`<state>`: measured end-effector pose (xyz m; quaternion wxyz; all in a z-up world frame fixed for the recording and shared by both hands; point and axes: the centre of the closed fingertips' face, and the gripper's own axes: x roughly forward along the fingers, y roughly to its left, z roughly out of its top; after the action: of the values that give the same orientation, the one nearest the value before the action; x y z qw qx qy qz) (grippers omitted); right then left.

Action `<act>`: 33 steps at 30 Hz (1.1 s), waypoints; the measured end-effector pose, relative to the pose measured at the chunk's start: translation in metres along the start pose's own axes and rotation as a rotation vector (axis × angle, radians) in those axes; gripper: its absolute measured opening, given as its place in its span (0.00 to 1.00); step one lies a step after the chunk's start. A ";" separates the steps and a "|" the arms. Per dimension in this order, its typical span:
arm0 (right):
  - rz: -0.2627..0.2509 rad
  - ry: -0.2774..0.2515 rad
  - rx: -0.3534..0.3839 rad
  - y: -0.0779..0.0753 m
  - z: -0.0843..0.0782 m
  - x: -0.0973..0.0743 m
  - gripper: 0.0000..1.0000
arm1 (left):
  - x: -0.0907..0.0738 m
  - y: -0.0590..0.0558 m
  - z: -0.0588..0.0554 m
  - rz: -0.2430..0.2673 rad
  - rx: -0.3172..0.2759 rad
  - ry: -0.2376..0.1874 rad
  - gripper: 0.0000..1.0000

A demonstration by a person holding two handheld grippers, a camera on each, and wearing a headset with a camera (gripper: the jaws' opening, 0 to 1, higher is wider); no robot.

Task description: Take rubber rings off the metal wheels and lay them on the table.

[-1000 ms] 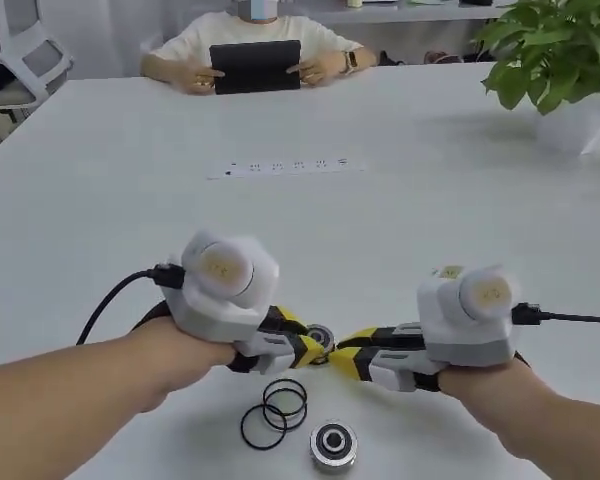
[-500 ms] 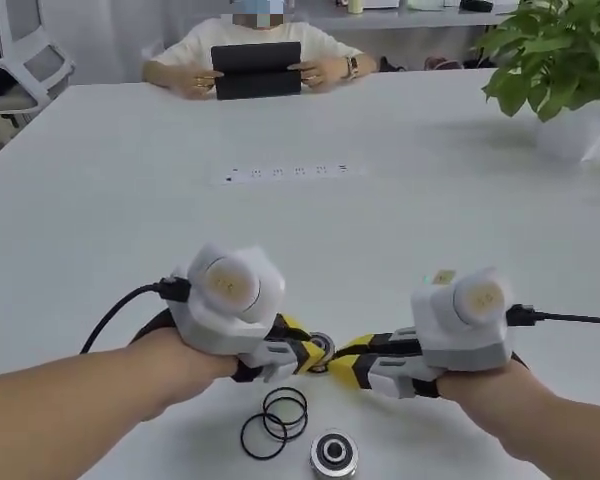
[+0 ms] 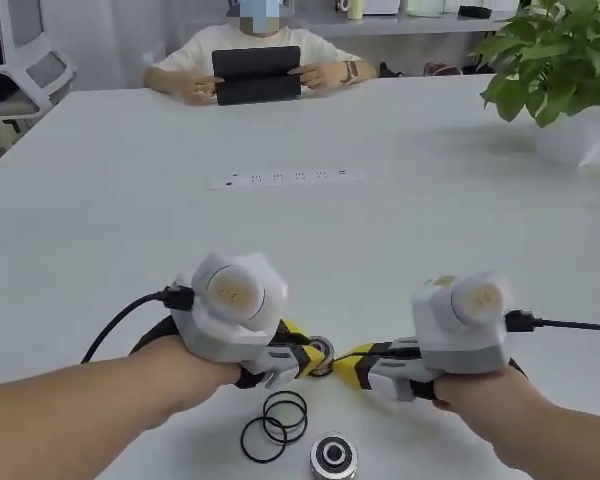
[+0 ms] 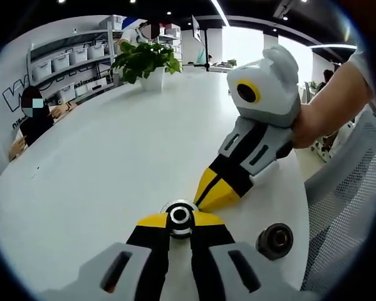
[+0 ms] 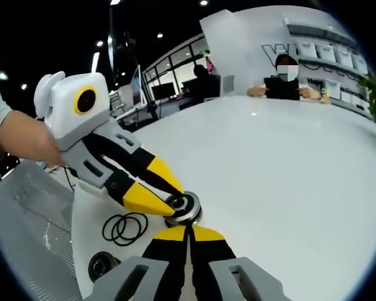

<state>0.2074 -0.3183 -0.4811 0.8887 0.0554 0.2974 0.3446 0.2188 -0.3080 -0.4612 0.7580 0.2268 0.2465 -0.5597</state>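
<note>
My left gripper (image 3: 314, 356) is shut on a small metal wheel (image 3: 321, 350) just above the white table; in the left gripper view its yellow tips (image 4: 179, 222) clamp that wheel (image 4: 179, 215). My right gripper (image 3: 341, 362) meets it tip to tip from the right. Its jaws (image 5: 188, 231) are shut at the wheel's rim (image 5: 183, 206), where a dark rubber ring runs. Two loose black rubber rings (image 3: 275, 424) lie overlapping on the table below the grippers. A second metal wheel (image 3: 333, 456) lies beside them.
A person sits at the far end of the table with a dark tablet (image 3: 256, 73). A potted plant (image 3: 557, 70) stands at the far right. A white power strip (image 3: 280, 178) lies mid-table. A cable (image 3: 115, 324) trails from the left gripper.
Both grippers stay joined at the wheel in nearly the same pose. The head camera has tipped a little, so the scene sits slightly lower.
</note>
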 end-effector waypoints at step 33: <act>0.023 -0.130 0.166 0.005 0.019 -0.005 0.00 | 0.001 0.001 0.000 0.016 -0.014 0.016 0.06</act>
<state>0.2122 -0.3158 -0.4611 0.8944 0.1544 0.2662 0.3245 0.2194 -0.3082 -0.4618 0.7619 0.2280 0.2546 -0.5502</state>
